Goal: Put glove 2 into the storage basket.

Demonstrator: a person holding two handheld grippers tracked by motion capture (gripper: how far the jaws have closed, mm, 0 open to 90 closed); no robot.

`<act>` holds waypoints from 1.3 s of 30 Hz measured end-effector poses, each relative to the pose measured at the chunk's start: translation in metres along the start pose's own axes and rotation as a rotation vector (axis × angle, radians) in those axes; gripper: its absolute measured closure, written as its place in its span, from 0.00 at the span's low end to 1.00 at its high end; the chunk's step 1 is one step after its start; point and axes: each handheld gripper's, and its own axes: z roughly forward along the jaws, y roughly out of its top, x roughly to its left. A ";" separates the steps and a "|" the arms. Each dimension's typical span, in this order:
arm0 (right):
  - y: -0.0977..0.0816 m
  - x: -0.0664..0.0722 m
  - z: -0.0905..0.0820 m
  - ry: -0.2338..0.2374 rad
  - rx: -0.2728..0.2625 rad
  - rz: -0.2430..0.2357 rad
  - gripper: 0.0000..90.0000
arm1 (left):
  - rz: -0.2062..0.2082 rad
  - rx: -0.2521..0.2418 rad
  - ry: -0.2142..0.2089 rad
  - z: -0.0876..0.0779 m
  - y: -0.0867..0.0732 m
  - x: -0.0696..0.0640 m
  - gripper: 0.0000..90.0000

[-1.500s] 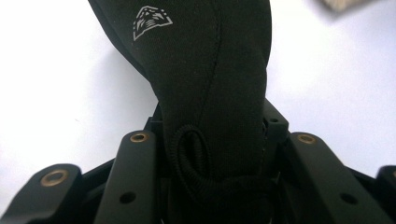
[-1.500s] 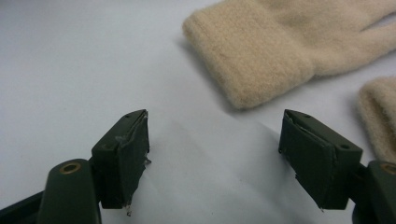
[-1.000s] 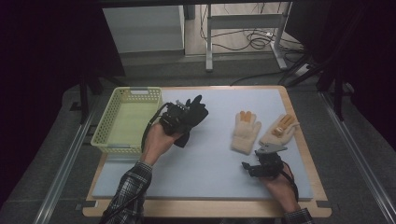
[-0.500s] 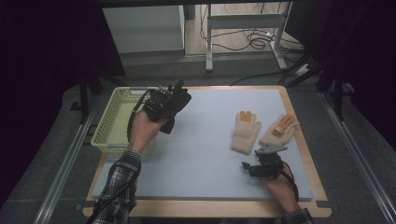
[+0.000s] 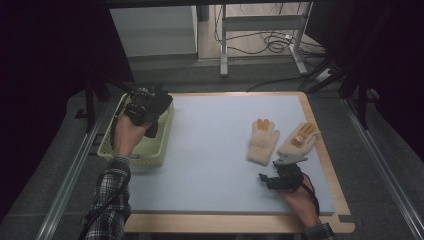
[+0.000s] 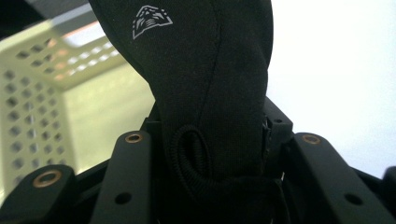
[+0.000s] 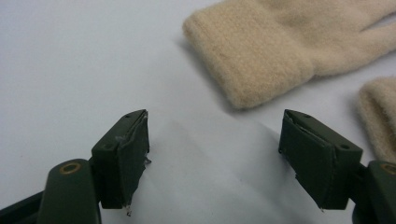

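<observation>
Dim, dark-edged room around a brightly lit table (image 5: pixel 210 150), soft shadows, blurred overexposed close-ups

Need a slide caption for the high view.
Left tongs carry a black glove over the basket; two beige gloves wait.

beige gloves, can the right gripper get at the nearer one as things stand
Probably yes. The right gripper sits on the mat with its fingers open and nothing between them, and the nearer beige glove lies flat just ahead, cuff toward it, with bare mat between.
</observation>
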 end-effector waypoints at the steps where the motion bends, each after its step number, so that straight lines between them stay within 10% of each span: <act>1: 0.000 0.000 0.000 0.000 0.000 0.000 0.27 | -0.010 0.002 0.005 0.001 -0.002 0.005 0.64; 31: 0.000 0.000 0.000 0.000 0.000 0.000 0.27 | -0.159 0.261 0.038 0.074 -0.058 0.082 0.60; 39: 0.000 0.000 0.000 0.000 0.000 0.000 0.27 | -0.118 0.327 0.010 0.082 -0.055 0.073 0.27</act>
